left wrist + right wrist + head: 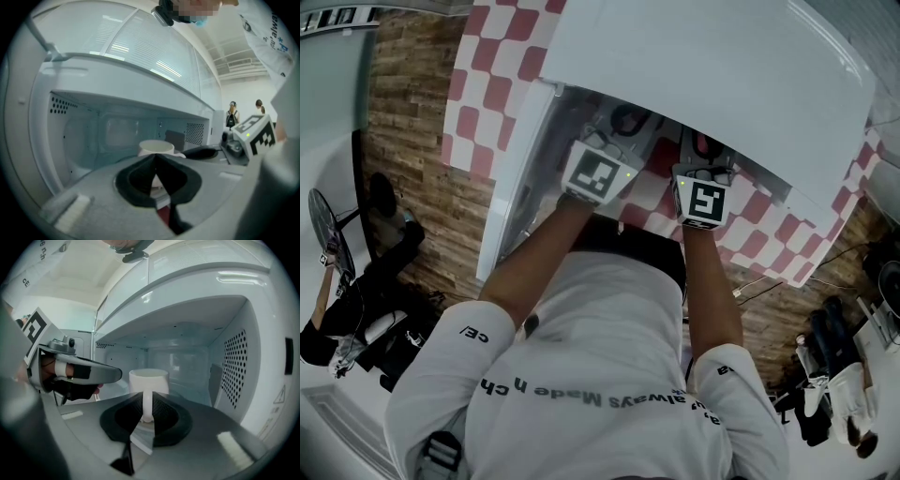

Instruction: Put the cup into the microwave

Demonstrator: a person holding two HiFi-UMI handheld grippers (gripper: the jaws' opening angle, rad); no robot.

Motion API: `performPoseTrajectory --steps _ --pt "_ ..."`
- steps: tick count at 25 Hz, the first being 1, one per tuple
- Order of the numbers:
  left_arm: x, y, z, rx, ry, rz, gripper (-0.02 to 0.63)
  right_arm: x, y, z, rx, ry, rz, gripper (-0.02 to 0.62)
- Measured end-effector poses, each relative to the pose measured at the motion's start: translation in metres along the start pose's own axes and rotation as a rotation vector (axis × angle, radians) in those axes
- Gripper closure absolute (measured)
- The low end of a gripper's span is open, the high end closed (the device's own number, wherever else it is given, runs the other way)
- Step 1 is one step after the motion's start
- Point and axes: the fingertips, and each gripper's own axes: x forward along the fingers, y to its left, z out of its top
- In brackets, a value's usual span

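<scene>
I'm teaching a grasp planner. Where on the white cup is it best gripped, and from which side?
By its handle, from the open front of the microwave: the cup stands upright with the thin vertical handle facing outward, where the right gripper pinches it.

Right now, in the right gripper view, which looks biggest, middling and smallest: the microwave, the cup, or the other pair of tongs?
1. microwave: fills most of the view.
2. left tongs: next, though they may be nearer the camera, which would enlarge them.
3. cup: smallest, sitting inside the microwave.
</scene>
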Motion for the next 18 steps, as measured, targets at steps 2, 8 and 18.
performPoseTrajectory --steps 2,8,18 --pt "-0.002 0.0 0.001 -0.001 0.006 0.002 0.603 -0.001 0.0 -0.003 0.003 0.014 0.001 0.552" --pt "-0.01 -0.001 0.007 -0.009 0.045 0.003 0.601 -0.005 -0.005 0.005 0.01 0.047 -0.015 0.505" --pt "-0.034 -0.016 0.031 -0.057 0.055 -0.016 0.601 -0.048 0.002 0.042 -0.009 0.058 0.012 0.517"
